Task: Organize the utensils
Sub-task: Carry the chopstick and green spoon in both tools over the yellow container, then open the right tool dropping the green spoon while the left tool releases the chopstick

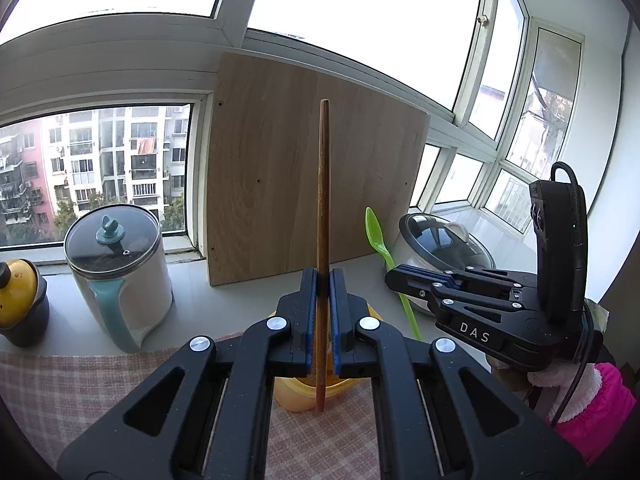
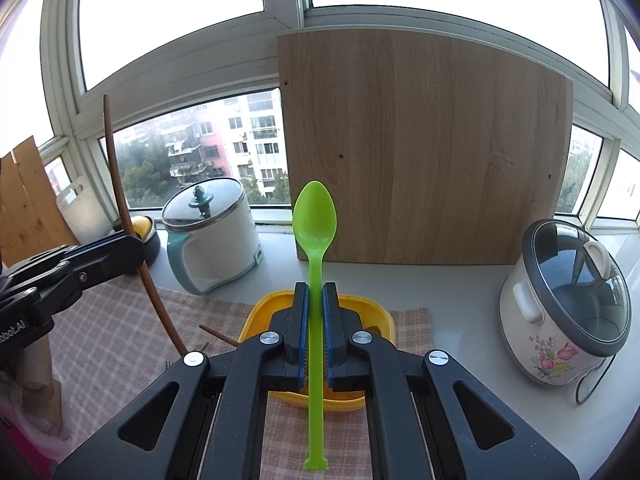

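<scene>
**A:** ok so where's the stuff right now? I see the chopstick (image 1: 322,208) standing pretty much straight up, long axis 6-to-12, pinched between the blue pads of the left gripper (image 1: 323,286). Jaws clamped tight on it, tip way above the fingers, lower end hanging below them.

**B:** yep, and same deal on the other side. The green spoon (image 2: 315,280) is clamped in the right gripper (image 2: 315,292), bowl up at 12, handle end down at 6, past the fingers. Both are up in the air, not resting on anything.

**A:** what matters next imo is the yellow tray (image 2: 256,312). In both wrist views it sits right under the fingers, at 6 from each utensil. So my guess is both go down into it, and the long axes would have to tip from upright to flat, or they'd just poke it end-on.

**B:** which hand's closer? Honestly can't call it, the tray is directly below each. In the left view the right gripper sits at about 3 o'clock, nearby but not touching.

**A:** the right view gives you more though: tray rim, plus what looks like another chopstick (image 2: 214,334) lying on the checked cloth (image 2: 120,320) at 9 of the tray. The left view hides most of the tray behind its own jaws.

**B:** left view does show the spoon's side profile against the rice cooker (image 1: 444,248), fwiw.
</scene>
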